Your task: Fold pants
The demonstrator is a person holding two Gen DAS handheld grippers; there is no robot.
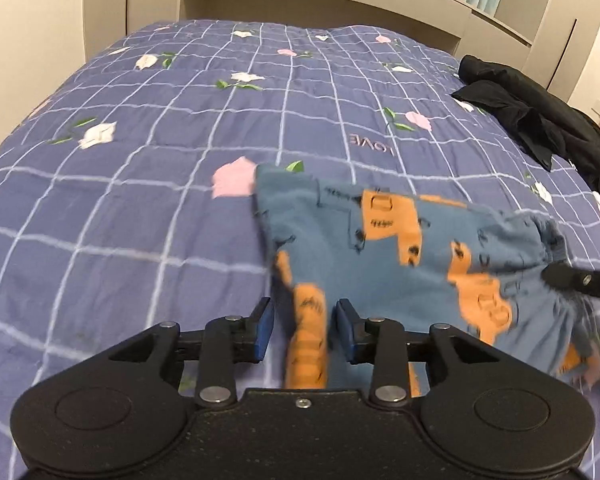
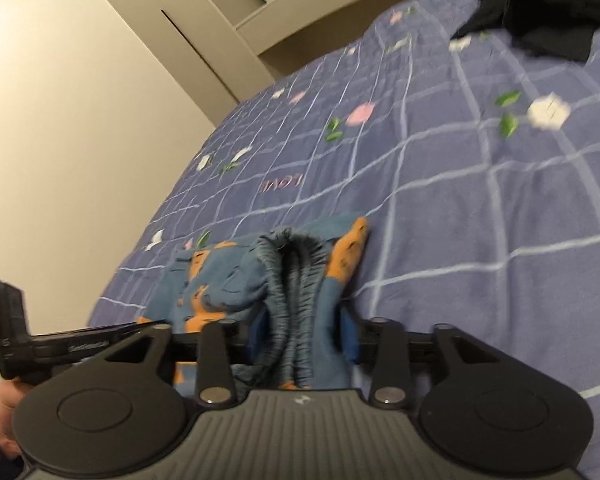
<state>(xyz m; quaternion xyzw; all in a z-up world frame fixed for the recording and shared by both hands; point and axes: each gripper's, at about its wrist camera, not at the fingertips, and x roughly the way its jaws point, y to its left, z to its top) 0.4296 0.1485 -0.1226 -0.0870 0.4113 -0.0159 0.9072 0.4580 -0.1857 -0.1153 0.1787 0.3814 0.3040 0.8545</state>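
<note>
**Small pants held up between my two tools over the bed**

The pants (image 1: pixel 388 256) are blue-grey with orange printed shapes, and they hang just above the near part of the bed, blurred in both views. In my left wrist view their far hem edge reaches out over a pink flower on the bedspread (image 1: pixel 148 208), while the gathered elastic waistband bunches at the right side. A strip of the fabric, orange on its face, runs back between the blue pads of my left tool (image 1: pixel 305 330). The pads stand a little apart with that strip between them, and I cannot tell whether they actually press on it.

My right tool (image 2: pixel 302 334) is pressed together on the ruffled waistband (image 2: pixel 296 280), which is pinched into a thick vertical fold between the fingers. From there the rest of the cloth spills leftward and away, with one orange corner pointing toward the far side of the bed. The black tip of that same tool shows at the right edge of the left view, touching the waistband.

Around the pants the bedspread is purple-blue with a white grid, scattered flowers and a "LOVE" print. To the left and beyond the pants it lies flat and open up to the beige headboard (image 1: pixel 320 4). A heap of black clothing (image 1: pixel 540 116) lies near the bed's right edge, well apart from the pants. In the right view the beige wall (image 2: pixel 80 140) runs along the bed's left edge.
</note>
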